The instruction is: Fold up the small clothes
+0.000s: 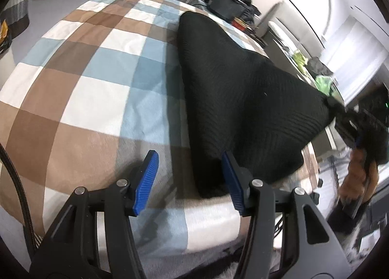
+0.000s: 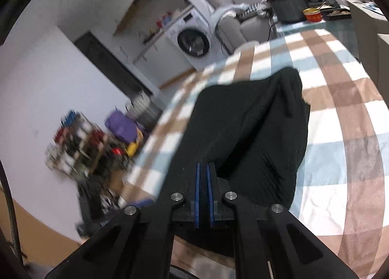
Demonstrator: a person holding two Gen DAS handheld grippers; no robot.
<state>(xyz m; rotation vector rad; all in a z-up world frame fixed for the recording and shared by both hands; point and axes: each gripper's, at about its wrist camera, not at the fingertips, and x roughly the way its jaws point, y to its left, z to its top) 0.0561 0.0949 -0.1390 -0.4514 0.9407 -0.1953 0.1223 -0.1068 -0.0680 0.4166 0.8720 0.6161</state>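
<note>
Judging from the lie of the cloth, barely begun: black ribbed knit garment (image 1: 243, 99) partly lifted off the checked blanket (image 1: 80, 89), stretched into a peak, no fold yet made. Right gripper (image 2: 204, 177) pinched nearly closed on one edge of the knit, pulling it up and away. Left gripper (image 1: 192, 172) spread wide, holding nothing, right blue pad (image 1: 232, 181) just touching the near edge. Remaining: laying flat, folding, stacking. At the far end, a dark pot (image 2: 289, 8), contents hidden, beside an orange bowl (image 2: 312, 14) with a utensil inside.
</note>
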